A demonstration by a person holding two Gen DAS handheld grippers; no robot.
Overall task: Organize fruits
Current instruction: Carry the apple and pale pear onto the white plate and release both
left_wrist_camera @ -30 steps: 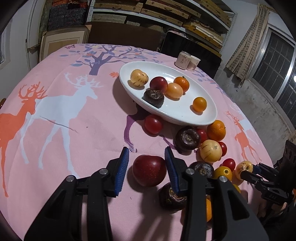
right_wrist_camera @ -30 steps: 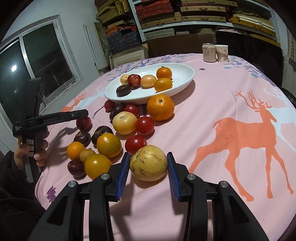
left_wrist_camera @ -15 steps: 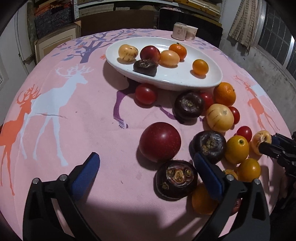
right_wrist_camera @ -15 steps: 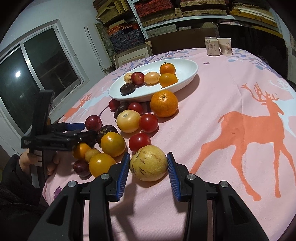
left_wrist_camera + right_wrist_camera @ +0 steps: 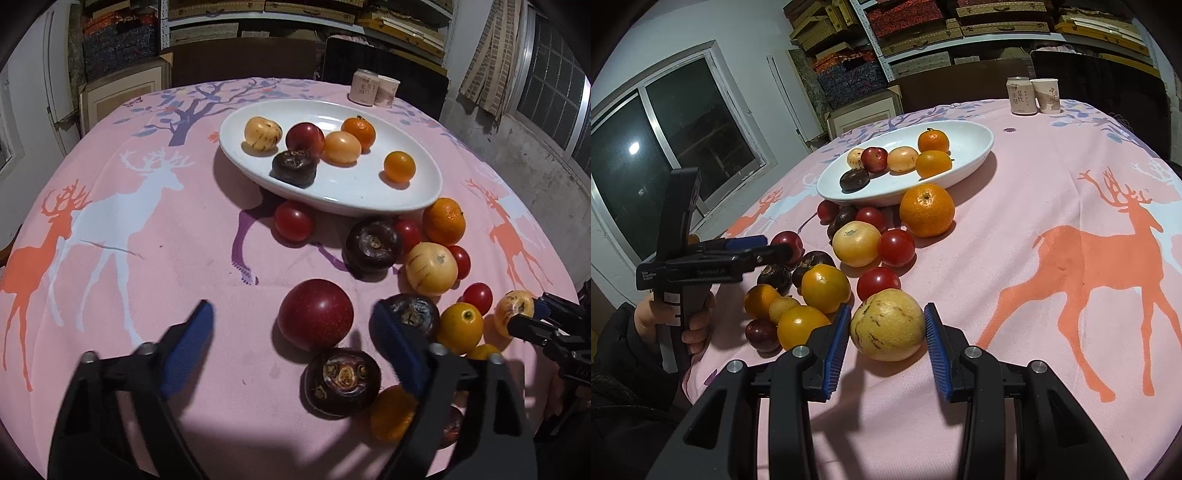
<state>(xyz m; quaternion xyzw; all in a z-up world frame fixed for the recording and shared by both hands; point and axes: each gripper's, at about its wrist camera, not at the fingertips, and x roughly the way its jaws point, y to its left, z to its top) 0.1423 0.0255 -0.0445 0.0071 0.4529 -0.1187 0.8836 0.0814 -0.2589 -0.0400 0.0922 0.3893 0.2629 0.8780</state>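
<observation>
Round table under a pink tablecloth [image 5: 155,280] printed with deer and a tree.

White oval dish [image 5: 424,184] sits toward the far side, holding six fruits: a pale streaked one, a red plum, a dark one, a peach-coloured one and two oranges.

Loose pile of fruit lies on the cloth just in front of the dish, running toward the near edge: tomatoes, oranges, dark purple fruits, yellow streaked ones.

Left gripper [image 5: 295,343]: jaws closing, pads touching nothing. A large red plum [image 5: 316,314] sits on the cloth between them, nearer the right pad; a dark purple fruit [image 5: 341,382] lies just below it, touching.

Right gripper [image 5: 886,341]: jaws clenched on a yellow streaked fruit [image 5: 886,325], both blue pads against its sides, the fruit resting on the cloth at the near end of the pile.

Can [image 5: 1019,95] and paper cup [image 5: 1047,96] stand side by side at the far edge of the table.
</observation>
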